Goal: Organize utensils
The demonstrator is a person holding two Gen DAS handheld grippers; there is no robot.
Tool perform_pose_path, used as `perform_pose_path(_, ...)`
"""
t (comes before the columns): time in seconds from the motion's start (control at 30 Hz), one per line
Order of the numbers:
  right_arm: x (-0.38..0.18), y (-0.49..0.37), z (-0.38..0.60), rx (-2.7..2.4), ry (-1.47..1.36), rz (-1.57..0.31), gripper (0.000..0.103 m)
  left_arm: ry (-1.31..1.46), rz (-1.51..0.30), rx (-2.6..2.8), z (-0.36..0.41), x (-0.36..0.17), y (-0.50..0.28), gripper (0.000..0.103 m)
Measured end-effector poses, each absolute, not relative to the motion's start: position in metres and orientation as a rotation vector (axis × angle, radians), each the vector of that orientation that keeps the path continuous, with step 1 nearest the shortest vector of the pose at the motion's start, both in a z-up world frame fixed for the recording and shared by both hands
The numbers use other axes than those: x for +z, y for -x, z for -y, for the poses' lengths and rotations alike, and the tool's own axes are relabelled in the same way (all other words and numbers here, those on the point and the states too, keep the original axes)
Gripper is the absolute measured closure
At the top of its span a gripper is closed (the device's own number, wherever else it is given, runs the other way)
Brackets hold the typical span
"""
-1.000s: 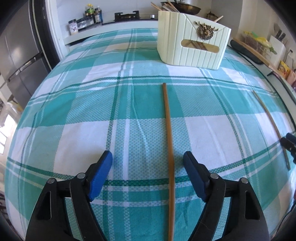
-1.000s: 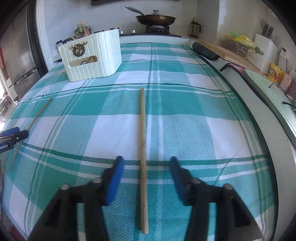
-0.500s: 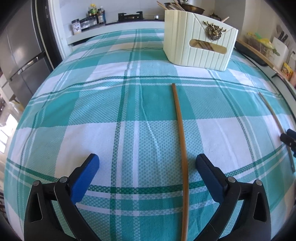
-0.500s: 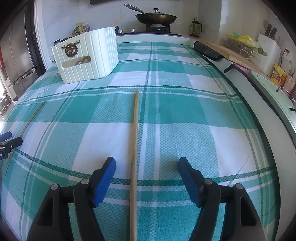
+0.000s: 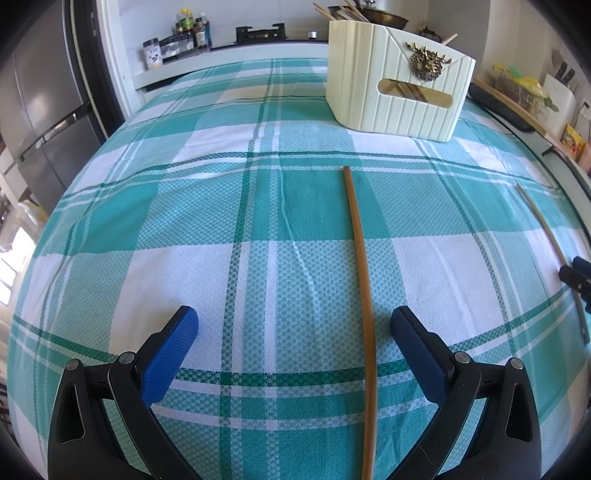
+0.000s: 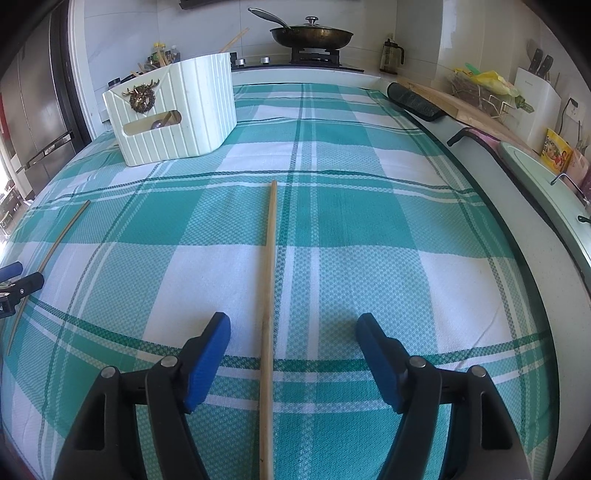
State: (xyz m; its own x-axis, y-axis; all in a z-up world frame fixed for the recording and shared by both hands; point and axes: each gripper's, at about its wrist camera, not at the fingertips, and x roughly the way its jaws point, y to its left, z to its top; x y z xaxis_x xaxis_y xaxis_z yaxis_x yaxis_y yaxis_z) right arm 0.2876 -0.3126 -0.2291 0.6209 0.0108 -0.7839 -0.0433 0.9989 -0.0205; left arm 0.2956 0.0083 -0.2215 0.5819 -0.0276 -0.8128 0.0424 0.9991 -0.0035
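Observation:
A brown chopstick (image 5: 360, 266) lies on the teal plaid cloth and runs back between the fingers of my open left gripper (image 5: 294, 325), nearer the right finger. A paler chopstick (image 6: 269, 280) lies between the fingers of my open right gripper (image 6: 293, 330), nearer the left finger. Neither is gripped. A cream ribbed holder box (image 5: 397, 79) with utensils in it stands at the far side; it also shows in the right wrist view (image 6: 173, 107). Each gripper's tip shows at the edge of the other's view, over the other chopstick.
The plaid cloth (image 6: 369, 221) covers the table. A stove with a pan (image 6: 312, 35) sits behind it. A counter on the right (image 6: 480, 110) holds a cutting board, knife block and packets. A fridge (image 5: 40, 92) stands to the left.
Both grippers have opened wider and moved forward along their chopsticks. The chopsticks lie where they were.

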Motion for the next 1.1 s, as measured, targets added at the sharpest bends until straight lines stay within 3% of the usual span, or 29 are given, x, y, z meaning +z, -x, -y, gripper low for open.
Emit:
perform_pose_path(0.43,-0.229,-0.287,0.313,0.038,0.035,-0.903,0.03,-0.033,-0.983,-0.074,-0.008,-0.22,-0.298,0.0)
perform_pose_path(0.63,-0.218,-0.302,0.321,0.148,0.064,-1.065,0.03,0.008,-1.097,-0.235,-0.016,-0.21,-0.324,0.001)
perform_pose_path(0.77,-0.221,-0.323,0.313,0.177,0.125,-1.105,0.033,-0.043,-1.137,-0.227,-0.005,-0.211,-0.356,0.011)
perform_pose_path(0.93,-0.221,-0.357,0.298,0.189,0.138,-1.096,0.04,-0.135,-1.156,-0.191,0.017,-0.215,-0.387,0.013)
perform_pose_path(1.0,-0.221,-0.374,0.296,0.173,0.12,-1.091,0.045,-0.137,-1.151,-0.19,0.022,-0.213,-0.392,0.024)
perform_pose_path(1.03,-0.221,-0.382,0.296,0.162,0.11,-1.084,0.049,-0.126,-1.147,-0.204,0.025,-0.21,-0.393,0.041)
perform_pose_path(1.1,-0.219,-0.394,0.297,0.147,0.084,-1.08,0.083,-0.139,-1.138,-0.214,0.032,-0.207,-0.392,0.084)
